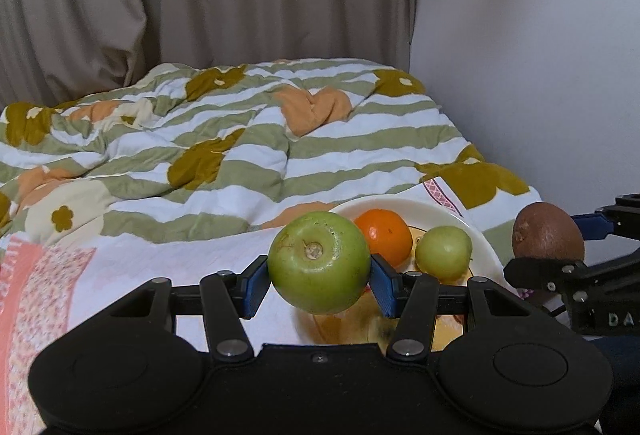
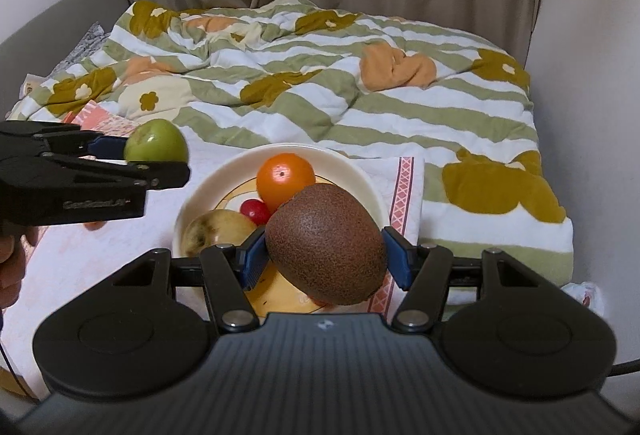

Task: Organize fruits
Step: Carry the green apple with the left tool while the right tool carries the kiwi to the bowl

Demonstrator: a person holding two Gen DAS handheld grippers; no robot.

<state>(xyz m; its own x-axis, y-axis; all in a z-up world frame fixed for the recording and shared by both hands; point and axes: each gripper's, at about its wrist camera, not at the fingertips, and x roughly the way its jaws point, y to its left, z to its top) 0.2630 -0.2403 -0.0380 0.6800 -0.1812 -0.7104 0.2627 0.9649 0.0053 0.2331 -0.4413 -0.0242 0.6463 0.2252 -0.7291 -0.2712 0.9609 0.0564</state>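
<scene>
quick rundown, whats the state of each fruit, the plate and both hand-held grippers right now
left hand-held gripper: shut on green apple
green apple: held above the plate's edge
right hand-held gripper: shut on kiwi
kiwi: held over the plate
orange: lying on the plate
small green fruit: on the plate
plate: partly filled

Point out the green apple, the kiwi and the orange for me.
green apple [image 1: 319,262]: left wrist view, its stem-end face.
kiwi [image 2: 326,245]: right wrist view, middle of its brown skin.
orange [image 2: 285,179]: right wrist view, its top side, in the plate.
</scene>
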